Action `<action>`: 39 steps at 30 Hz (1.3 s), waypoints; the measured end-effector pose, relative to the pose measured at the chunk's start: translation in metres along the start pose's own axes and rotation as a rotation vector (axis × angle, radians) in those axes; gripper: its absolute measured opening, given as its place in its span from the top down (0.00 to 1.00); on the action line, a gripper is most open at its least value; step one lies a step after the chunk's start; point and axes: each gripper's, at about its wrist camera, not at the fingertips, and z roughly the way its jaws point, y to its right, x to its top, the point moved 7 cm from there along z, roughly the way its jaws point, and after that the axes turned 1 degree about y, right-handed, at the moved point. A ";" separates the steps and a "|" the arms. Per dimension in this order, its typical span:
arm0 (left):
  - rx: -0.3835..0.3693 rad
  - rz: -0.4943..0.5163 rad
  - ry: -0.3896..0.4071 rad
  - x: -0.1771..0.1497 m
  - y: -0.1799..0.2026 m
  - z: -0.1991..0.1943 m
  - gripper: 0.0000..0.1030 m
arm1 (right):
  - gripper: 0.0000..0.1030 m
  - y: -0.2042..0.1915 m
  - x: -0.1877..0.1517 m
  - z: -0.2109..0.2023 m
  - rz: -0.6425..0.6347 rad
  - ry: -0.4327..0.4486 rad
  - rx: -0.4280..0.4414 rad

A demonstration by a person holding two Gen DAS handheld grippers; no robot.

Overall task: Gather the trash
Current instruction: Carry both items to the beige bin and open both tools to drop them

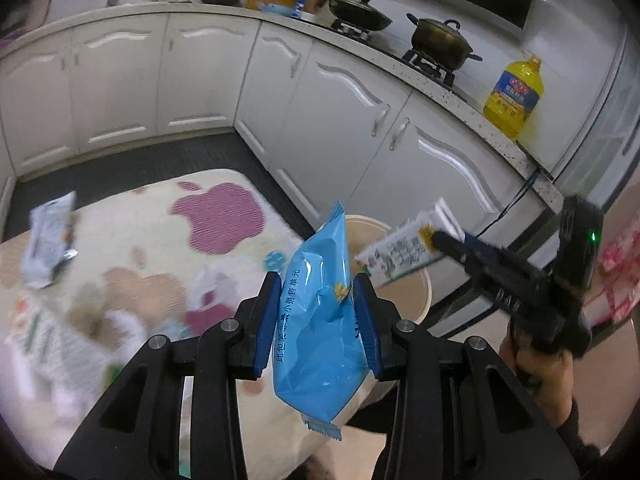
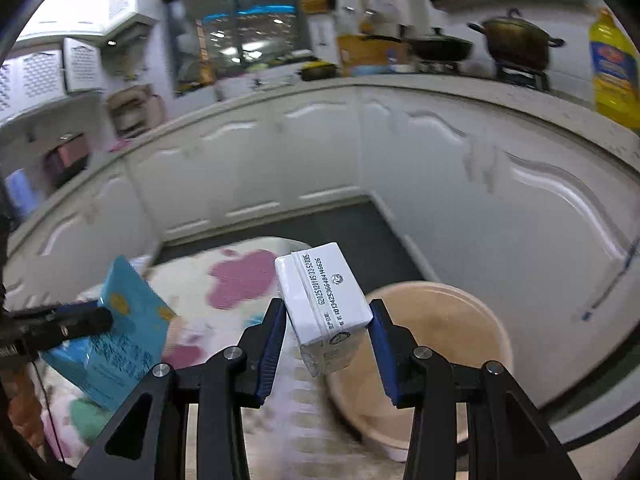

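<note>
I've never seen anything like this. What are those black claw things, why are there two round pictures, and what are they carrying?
There is no robot here: a person holds a hand-held gripper in each hand, and a fisheye camera on each looks along its two fingers.

The left wrist view shows the left gripper clamping a shiny blue plastic snack wrapper. The right gripper appears at its right edge.

The right wrist view shows the right gripper clamping a small white drink carton, with a round beige plastic bin just beyond it.

Below both is a surface covered by a white cloth with pink apple shapes. A crumpled grey-white wrapper lies at its far left.
</note>
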 end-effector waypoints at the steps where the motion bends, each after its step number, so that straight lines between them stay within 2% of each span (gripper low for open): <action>1: -0.005 0.000 -0.005 0.003 0.006 0.011 0.66 | 0.61 0.010 -0.002 0.004 0.009 -0.011 -0.020; 6: -0.039 -0.029 -0.045 0.014 0.031 0.064 0.66 | 0.61 0.043 -0.014 0.025 0.032 -0.059 -0.073; 13: -0.025 -0.049 -0.052 0.025 0.054 0.125 0.66 | 0.60 0.082 -0.033 0.050 0.045 -0.114 -0.151; 16: 0.000 -0.043 -0.054 0.025 0.058 0.147 0.63 | 0.40 0.096 -0.043 0.060 0.086 -0.137 -0.157; 17: -0.013 -0.047 -0.061 0.024 0.058 0.150 0.60 | 0.35 0.098 -0.047 0.060 0.094 -0.135 -0.165; 18: -0.040 -0.057 -0.071 0.022 0.060 0.155 0.53 | 0.35 0.100 -0.049 0.060 0.100 -0.131 -0.170; 21: -0.043 -0.066 -0.073 0.017 0.058 0.159 0.50 | 0.35 0.102 -0.054 0.059 0.111 -0.135 -0.164; 32: 0.077 -0.071 -0.076 0.007 0.026 0.135 0.50 | 0.35 0.087 -0.060 0.054 0.091 -0.128 -0.168; 39: 0.156 -0.045 -0.062 -0.001 0.016 0.108 0.50 | 0.35 0.062 -0.059 0.050 0.059 -0.117 -0.149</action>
